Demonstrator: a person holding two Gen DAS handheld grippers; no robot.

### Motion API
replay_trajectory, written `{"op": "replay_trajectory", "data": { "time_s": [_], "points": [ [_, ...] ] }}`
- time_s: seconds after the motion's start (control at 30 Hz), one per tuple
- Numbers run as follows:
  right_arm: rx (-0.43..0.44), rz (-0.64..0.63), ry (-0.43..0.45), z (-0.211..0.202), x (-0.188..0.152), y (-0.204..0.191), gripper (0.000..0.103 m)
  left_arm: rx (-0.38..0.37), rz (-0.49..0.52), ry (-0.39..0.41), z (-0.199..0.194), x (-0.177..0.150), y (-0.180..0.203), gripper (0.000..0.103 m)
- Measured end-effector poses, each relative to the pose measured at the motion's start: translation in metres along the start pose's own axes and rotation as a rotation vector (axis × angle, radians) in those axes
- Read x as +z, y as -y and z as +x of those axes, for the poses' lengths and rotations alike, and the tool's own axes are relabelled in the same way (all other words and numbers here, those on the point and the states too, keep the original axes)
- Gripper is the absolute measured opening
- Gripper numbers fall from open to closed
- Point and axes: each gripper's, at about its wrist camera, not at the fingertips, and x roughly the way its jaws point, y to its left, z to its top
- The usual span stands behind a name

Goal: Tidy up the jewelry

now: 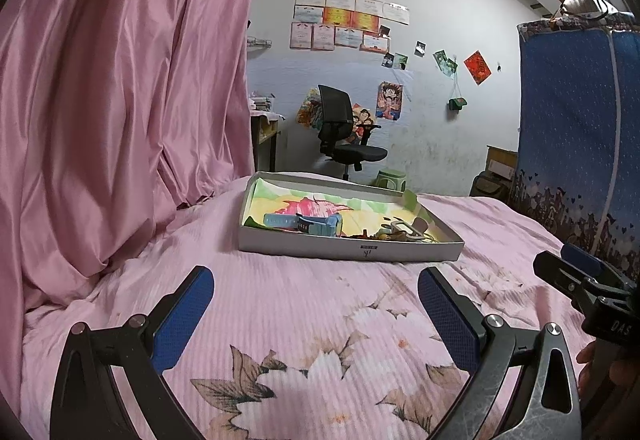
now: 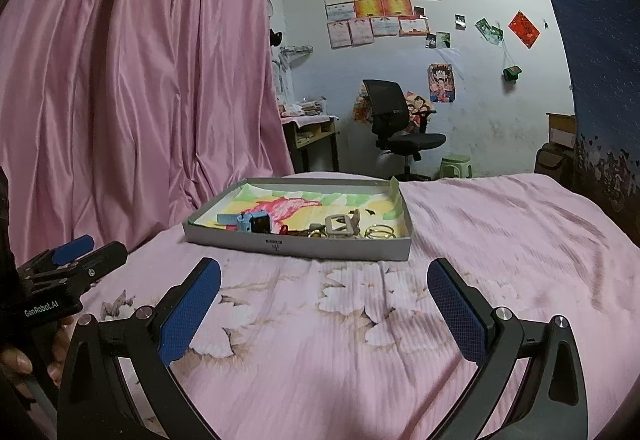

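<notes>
Left wrist view looks over a pink floral bedspread (image 1: 304, 320) toward a shallow grey cardboard box (image 1: 348, 251) lying flat on the bed. Its floor is lined with a colourful drawing (image 1: 320, 205). At the left of the box lies a light blue wristwatch (image 1: 304, 222); in the right corner sits a small heap of jewelry (image 1: 400, 232), its pieces too tangled to tell apart from this side. The left gripper (image 1: 314, 314) hovers above the bedspread short of the box, fingers spread wide with nothing between them.

From the right wrist view the heap resolves somewhat: gold bangles (image 2: 382, 232) at the box's right end, just beside a pale angular clip (image 2: 340, 226), with a bit of red cord (image 2: 283, 230) between these and the watch. The right gripper (image 2: 324, 306) is likewise spread wide and empty, held above the bedspread before the box. Pink curtain (image 2: 132, 87) hangs along the bed's left side.
</notes>
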Motion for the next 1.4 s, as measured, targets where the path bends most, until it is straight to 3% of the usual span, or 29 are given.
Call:
{"op": "replay_trajectory", "data": {
  "time_s": [0.57,1.4],
  "points": [
    [-0.048,0.009,-0.008,-0.001,-0.019,0.0,0.102,-0.011,0.016,0.011,-0.009,-0.023,0.008,0.103],
    [-0.066,-0.03,-0.015,0.0,-0.029,0.001,0.102,0.014,0.008,-0.001,-0.001,-0.03,-0.003,0.103]
  ]
}}
